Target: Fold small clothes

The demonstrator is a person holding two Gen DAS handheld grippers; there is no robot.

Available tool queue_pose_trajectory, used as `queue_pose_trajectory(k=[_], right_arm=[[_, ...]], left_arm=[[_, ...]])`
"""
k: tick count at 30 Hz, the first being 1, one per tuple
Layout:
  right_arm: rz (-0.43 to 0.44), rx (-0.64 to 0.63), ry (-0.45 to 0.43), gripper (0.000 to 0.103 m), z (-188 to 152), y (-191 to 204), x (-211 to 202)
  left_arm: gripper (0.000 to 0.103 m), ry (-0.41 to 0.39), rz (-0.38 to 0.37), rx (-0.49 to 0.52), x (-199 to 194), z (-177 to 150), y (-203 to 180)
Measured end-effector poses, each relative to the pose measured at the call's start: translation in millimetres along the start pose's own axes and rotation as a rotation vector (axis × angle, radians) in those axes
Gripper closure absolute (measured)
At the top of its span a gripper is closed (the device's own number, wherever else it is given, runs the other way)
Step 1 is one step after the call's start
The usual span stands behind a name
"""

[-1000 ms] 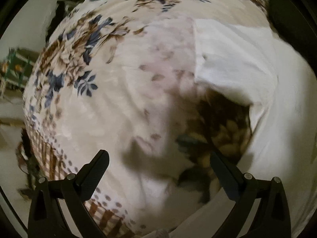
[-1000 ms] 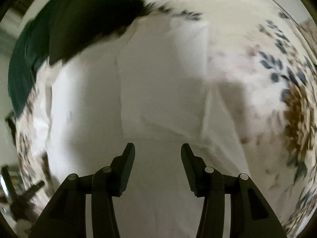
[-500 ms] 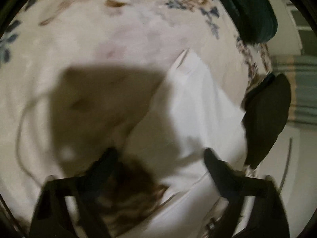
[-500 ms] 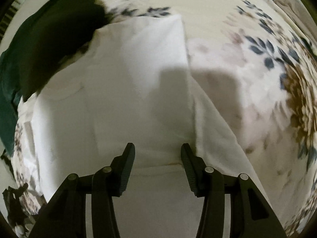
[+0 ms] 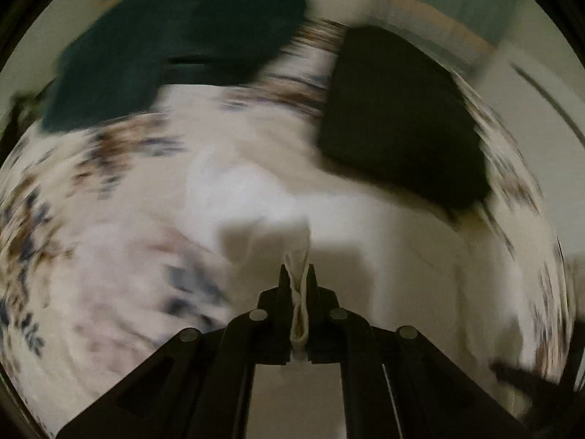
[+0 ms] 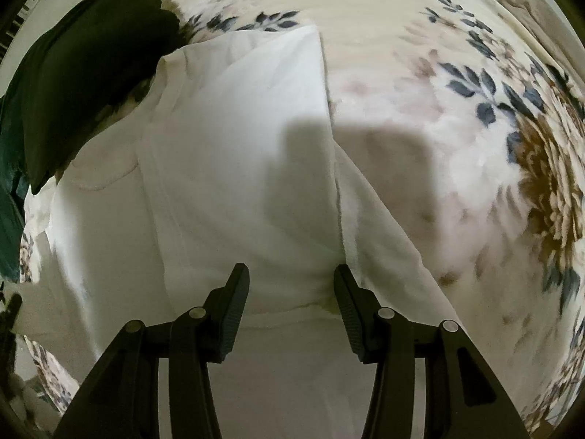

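The white garment (image 6: 234, 168) lies flat on the bed's flowered blanket (image 6: 457, 117). Its long side runs from the right tongs (image 6: 290, 292) up to a corner far from them. One part is folded over the middle, with a straight edge on its right. The left tongs (image 5: 297, 281) have just been closing and now pinch a thin fold of the white cloth. The right tongs stand half wide above the garment, holding nothing. A black folded cloth (image 6: 84, 87) lies at the garment's far left corner. A dark green cloth (image 5: 146, 58) lies beyond that.
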State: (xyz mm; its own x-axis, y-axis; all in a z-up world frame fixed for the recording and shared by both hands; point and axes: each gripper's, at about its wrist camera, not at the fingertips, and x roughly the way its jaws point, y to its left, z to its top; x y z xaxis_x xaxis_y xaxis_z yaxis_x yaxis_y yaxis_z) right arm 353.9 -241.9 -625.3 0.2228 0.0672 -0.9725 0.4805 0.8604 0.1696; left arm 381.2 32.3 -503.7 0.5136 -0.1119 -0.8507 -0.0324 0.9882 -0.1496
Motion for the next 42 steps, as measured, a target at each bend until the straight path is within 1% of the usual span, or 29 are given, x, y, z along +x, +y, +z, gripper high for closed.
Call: queue_pose_trajectory(k=[1, 3, 4, 6, 7, 8, 9, 10, 11, 13, 17, 18, 21, 22, 24, 28, 29, 30, 31, 32, 35, 37, 38, 40, 41, 42], right_arm=[[-0.002, 0.002, 0.002, 0.052, -2, -3, -1], [-0.004, 0.006, 0.005, 0.052, -2, -8, -4], [-0.006, 0.007, 0.006, 0.052, 0, -10, -8], [-0.006, 0.011, 0.009, 0.052, 4, -19, -15], [-0.004, 0.011, 0.013, 0.052, 4, -23, -18], [0.000, 0.009, 0.016, 0.052, 5, -26, -21], [0.002, 0.001, 0.017, 0.052, 5, -28, -24], [0.002, -0.008, 0.018, 0.052, 6, -25, -30], [0.008, -0.022, 0.020, 0.052, 6, -25, -34], [0.040, -0.040, 0.031, 0.052, 6, -23, -40], [0.161, -0.084, 0.087, 0.052, 5, -3, -46], [0.187, -0.098, 0.101, 0.052, 7, 6, -46], [0.271, -0.149, 0.158, 0.052, 12, 40, -38], [0.302, -0.165, 0.196, 0.052, 13, 52, -31], [0.327, -0.173, 0.241, 0.052, 19, 74, -15], [0.321, -0.207, 0.300, 0.054, 26, 107, 13], [0.328, -0.220, 0.292, 0.062, 26, 114, 14], [0.308, -0.245, 0.274, 0.082, 26, 124, 14], [0.274, -0.278, 0.248, 0.093, 27, 133, 13], [0.240, -0.304, 0.218, 0.100, 27, 137, 9], [0.195, -0.305, 0.131, 0.102, 37, 129, -6], [0.165, -0.290, 0.103, 0.102, 44, 120, -11], [0.153, -0.285, 0.105, 0.102, 49, 118, -10], [0.151, -0.265, 0.159, 0.099, 55, 110, -5], [0.156, -0.249, 0.197, 0.095, 58, 109, 0], [0.163, -0.238, 0.219, 0.087, 60, 106, 1]], left_arm=[[0.096, 0.031, -0.031, 0.037, 4, -9, -19], [0.096, 0.088, -0.067, 0.112, 10, -29, -49], [0.095, 0.100, -0.075, 0.132, 10, -35, -58], [0.091, 0.119, -0.058, 0.159, 10, -48, -65], [0.080, 0.117, -0.046, 0.154, 7, -53, -62], [0.071, 0.119, -0.037, 0.146, 7, -52, -60], [0.048, 0.127, -0.027, 0.133, 7, -52, -55], [0.023, 0.139, -0.014, 0.107, 5, -52, -43], [0.017, 0.143, 0.000, 0.088, 6, -52, -41], [0.016, 0.134, 0.035, 0.033, 0, -49, -18], [0.016, 0.101, 0.147, -0.061, -10, -42, 33], [0.016, 0.098, 0.180, -0.086, -9, -40, 47], [0.016, 0.120, 0.234, -0.140, -2, -38, 76], [0.016, 0.124, 0.255, -0.156, 1, -38, 83], [0.016, 0.127, 0.285, -0.171, 8, -36, 92], [0.016, 0.132, 0.294, -0.175, 22, -30, 92], [0.016, 0.133, 0.289, -0.171, 25, -28, 90], [0.016, 0.137, 0.285, -0.164, 29, -25, 87], [0.016, 0.143, 0.282, -0.152, 33, -23, 82], [0.016, 0.145, 0.276, -0.139, 37, -21, 76], [0.016, 0.160, 0.262, -0.107, 50, -19, 62], [0.016, 0.173, 0.252, -0.085, 58, -19, 56], [0.016, 0.181, 0.254, -0.073, 61, -20, 54], [0.016, 0.199, 0.268, -0.033, 67, -24, 49], [0.016, 0.204, 0.278, -0.016, 68, -26, 48], [0.016, 0.206, 0.283, -0.002, 68, -28, 47]])
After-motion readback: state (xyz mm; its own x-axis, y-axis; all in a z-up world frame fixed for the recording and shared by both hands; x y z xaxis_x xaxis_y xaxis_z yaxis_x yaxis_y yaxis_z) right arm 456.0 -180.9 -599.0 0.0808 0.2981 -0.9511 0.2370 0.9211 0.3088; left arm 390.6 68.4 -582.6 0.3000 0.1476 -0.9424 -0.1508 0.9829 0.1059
